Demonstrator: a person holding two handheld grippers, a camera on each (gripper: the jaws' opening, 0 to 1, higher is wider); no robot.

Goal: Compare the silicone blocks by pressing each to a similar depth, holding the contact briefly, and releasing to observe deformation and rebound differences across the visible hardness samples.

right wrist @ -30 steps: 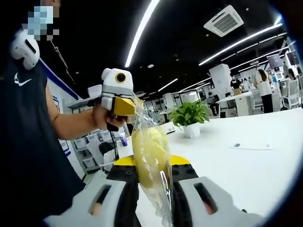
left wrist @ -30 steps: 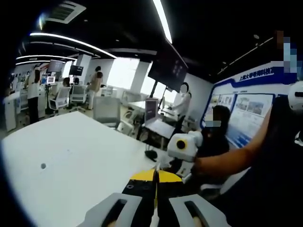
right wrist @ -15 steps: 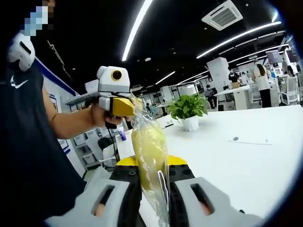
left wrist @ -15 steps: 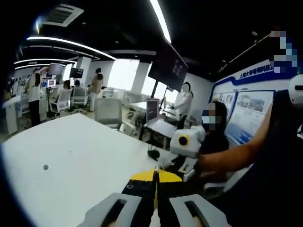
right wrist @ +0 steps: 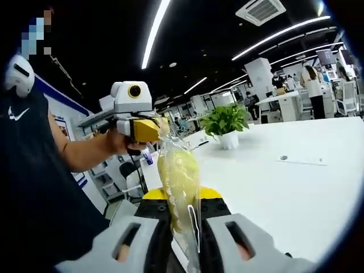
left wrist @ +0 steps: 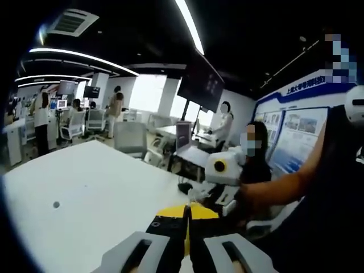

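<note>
Pinching a clear bag [right wrist: 180,187] of yellow material at both ends: right gripper [right wrist: 181,227] low, left gripper [right wrist: 149,129] high, above white worktop [right wrist: 284,187].

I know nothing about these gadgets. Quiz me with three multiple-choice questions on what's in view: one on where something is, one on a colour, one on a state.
1. Where is the potted plant?
A. on the white table
B. on the floor
C. hanging from the ceiling

2. What colour is the lump inside the clear bag?
A. blue
B. yellow
C. red

3. How does the right gripper stand?
A. wide open, holding nothing
B. shut on the bag
C. lying on the table

Answers:
1. A, its pot stands on the tabletop.
2. B, yellow shows through the plastic.
3. B, its jaws pinch the bag, whose top the left gripper holds.
</note>
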